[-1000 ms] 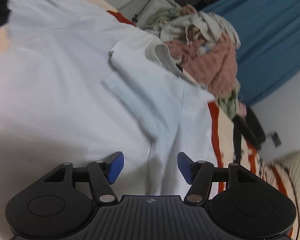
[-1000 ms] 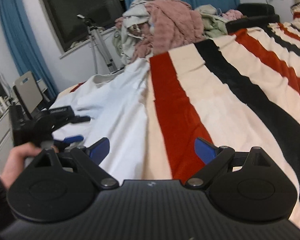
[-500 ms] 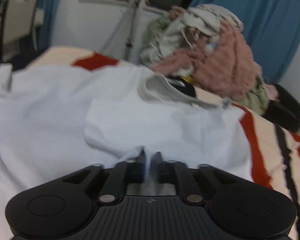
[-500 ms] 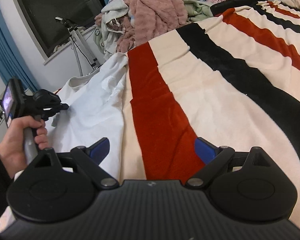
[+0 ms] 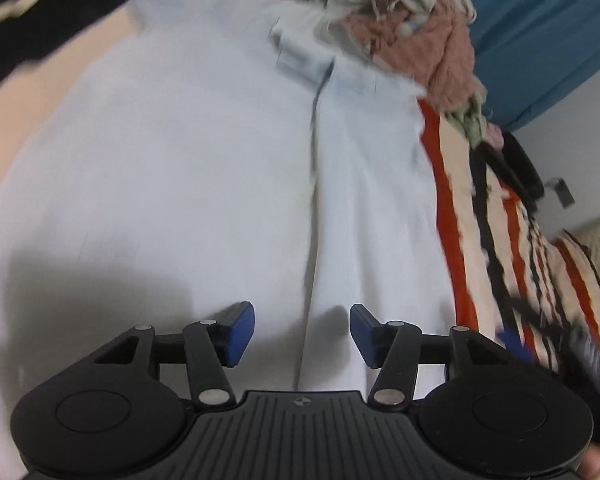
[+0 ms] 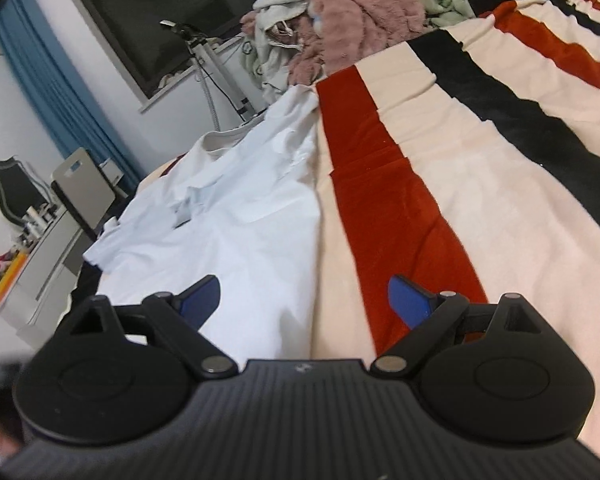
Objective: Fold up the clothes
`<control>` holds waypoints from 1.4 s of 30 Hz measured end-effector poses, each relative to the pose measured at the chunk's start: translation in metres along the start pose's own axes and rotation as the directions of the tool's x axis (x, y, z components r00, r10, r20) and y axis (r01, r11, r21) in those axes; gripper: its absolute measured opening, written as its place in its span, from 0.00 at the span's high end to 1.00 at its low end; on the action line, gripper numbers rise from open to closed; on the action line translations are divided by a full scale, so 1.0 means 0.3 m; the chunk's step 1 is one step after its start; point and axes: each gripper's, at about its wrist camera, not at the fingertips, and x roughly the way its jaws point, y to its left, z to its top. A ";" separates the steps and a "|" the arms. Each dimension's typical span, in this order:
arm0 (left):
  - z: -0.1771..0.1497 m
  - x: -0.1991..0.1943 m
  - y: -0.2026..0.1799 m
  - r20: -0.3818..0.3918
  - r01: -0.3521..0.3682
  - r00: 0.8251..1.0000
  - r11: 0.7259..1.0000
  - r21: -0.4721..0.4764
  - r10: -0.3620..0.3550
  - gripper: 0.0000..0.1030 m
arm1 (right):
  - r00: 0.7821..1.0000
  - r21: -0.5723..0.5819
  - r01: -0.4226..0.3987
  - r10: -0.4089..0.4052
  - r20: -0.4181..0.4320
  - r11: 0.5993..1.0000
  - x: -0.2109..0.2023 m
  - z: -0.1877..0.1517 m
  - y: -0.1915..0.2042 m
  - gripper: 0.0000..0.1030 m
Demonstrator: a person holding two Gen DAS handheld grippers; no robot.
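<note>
A pale white shirt (image 5: 188,152) lies spread on the striped blanket (image 5: 456,216), one side panel folded inward with its edge running down the middle. My left gripper (image 5: 302,330) hovers open just above the shirt's near hem, nothing between its blue pads. In the right wrist view the same shirt (image 6: 244,216) lies left of the blanket's red stripe (image 6: 384,184). My right gripper (image 6: 304,296) stands open over the shirt's right edge and the blanket, holding nothing. The other gripper shows as a dark blur at the left view's lower right.
A heap of pink, green and grey clothes (image 6: 340,12) is piled at the far end of the bed. A tripod (image 6: 204,64), a dark screen (image 6: 152,12) and blue curtains (image 6: 56,92) stand beyond. A chair (image 6: 84,188) and cluttered desk sit at the left.
The left gripper, shut on a fold of the shirt half a second ago, has let go and stands open lower over the hem. The right gripper shifted left toward the shirt.
</note>
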 end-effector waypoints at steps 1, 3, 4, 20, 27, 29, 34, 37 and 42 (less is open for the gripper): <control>-0.034 -0.013 -0.001 -0.011 -0.001 1.000 1.000 0.017 0.001 0.46 | 1.000 0.000 0.004 -0.004 0.007 1.000 -0.022 -0.006 0.005 0.10; -0.097 -0.035 -0.007 -0.032 -0.002 0.999 0.998 0.055 0.003 0.46 | 1.000 0.001 0.012 -0.012 0.021 1.000 -0.065 -0.019 0.015 0.10; -0.119 -0.040 -0.021 -0.040 -0.003 0.999 0.996 0.085 0.007 0.48 | 0.999 0.002 0.017 -0.017 0.028 1.000 -0.086 -0.025 0.020 0.10; -0.400 -0.288 -0.110 0.106 -0.150 0.987 0.915 0.375 0.118 0.69 | 0.987 -0.100 0.098 -0.084 0.135 0.990 -0.334 -0.171 0.167 0.10; -0.430 -0.436 -0.201 0.279 -0.231 0.954 0.861 0.453 0.109 0.16 | 0.974 -0.176 0.081 -0.041 0.222 0.981 -0.474 -0.210 0.291 0.10; -0.432 -0.481 -0.225 0.308 -0.245 0.946 0.849 0.468 0.103 0.12 | 0.968 -0.185 0.083 -0.036 0.246 0.979 -0.515 -0.211 0.329 0.10; -0.414 -0.592 -0.294 0.389 -0.286 0.917 0.829 0.480 0.091 0.03 | 0.948 -0.220 0.089 -0.014 0.319 0.972 -0.610 -0.197 0.420 0.10; -0.389 -0.662 -0.350 0.421 -0.311 0.902 0.822 0.477 0.097 0.02 | 0.933 -0.237 0.087 0.004 0.360 0.968 -0.662 -0.181 0.464 0.10; -0.317 -0.772 -0.461 0.366 -0.281 0.923 0.857 0.431 0.118 0.01 | 0.932 -0.257 0.070 0.029 0.361 0.964 -0.702 -0.132 0.484 0.32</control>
